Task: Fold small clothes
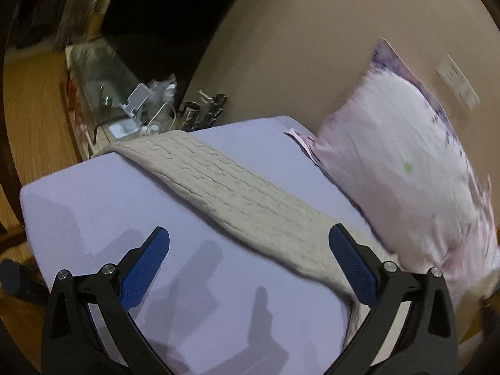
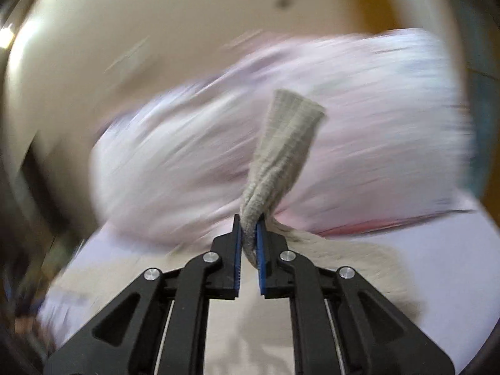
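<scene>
My right gripper (image 2: 248,218) pinches one end of the knit cloth (image 1: 225,184), lifting it toward twelve o'clock, maybe to fold it; that view is blurry. The rest lies on the bed (image 1: 93,206), and my left gripper (image 1: 250,237) waits wide open above it.

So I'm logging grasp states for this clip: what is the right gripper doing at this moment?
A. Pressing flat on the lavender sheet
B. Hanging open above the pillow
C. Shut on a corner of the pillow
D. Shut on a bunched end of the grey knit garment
D: in the right wrist view the right gripper has its blue pads closed on a twisted end of the grey knit garment, which sticks up in front of the blurred pillow.
</scene>
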Action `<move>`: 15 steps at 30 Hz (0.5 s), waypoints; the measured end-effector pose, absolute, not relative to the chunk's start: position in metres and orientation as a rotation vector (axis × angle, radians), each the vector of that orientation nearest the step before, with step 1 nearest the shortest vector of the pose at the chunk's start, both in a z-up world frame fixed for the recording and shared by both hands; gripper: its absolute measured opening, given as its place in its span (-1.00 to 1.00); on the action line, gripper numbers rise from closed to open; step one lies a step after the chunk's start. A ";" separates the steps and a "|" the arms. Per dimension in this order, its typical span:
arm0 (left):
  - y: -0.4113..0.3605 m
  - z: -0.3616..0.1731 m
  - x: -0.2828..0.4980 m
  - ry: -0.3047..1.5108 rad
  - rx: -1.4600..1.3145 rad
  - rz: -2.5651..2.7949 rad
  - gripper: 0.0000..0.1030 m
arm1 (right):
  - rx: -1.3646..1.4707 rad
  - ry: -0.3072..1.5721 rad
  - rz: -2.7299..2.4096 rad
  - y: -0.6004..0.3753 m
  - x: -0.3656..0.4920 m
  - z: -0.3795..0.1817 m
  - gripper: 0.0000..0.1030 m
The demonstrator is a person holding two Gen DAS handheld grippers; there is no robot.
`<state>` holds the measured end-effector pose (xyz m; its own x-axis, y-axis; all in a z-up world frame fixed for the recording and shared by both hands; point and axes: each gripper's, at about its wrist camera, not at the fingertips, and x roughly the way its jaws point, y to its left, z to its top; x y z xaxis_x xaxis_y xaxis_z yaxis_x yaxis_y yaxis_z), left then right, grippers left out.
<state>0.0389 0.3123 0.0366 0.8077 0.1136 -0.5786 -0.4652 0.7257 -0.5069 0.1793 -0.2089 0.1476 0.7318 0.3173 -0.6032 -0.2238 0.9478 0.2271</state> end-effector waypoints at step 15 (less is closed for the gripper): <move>0.397 0.005 0.063 0.525 -0.984 0.384 0.27 | 0.317 0.769 0.264 -0.277 0.146 0.134 0.65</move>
<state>0.0630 0.3971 0.0047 0.8118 0.0716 -0.5795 -0.5309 0.5038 -0.6814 0.1458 -0.2767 0.1340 0.6896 0.3462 -0.6361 -0.1177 0.9202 0.3733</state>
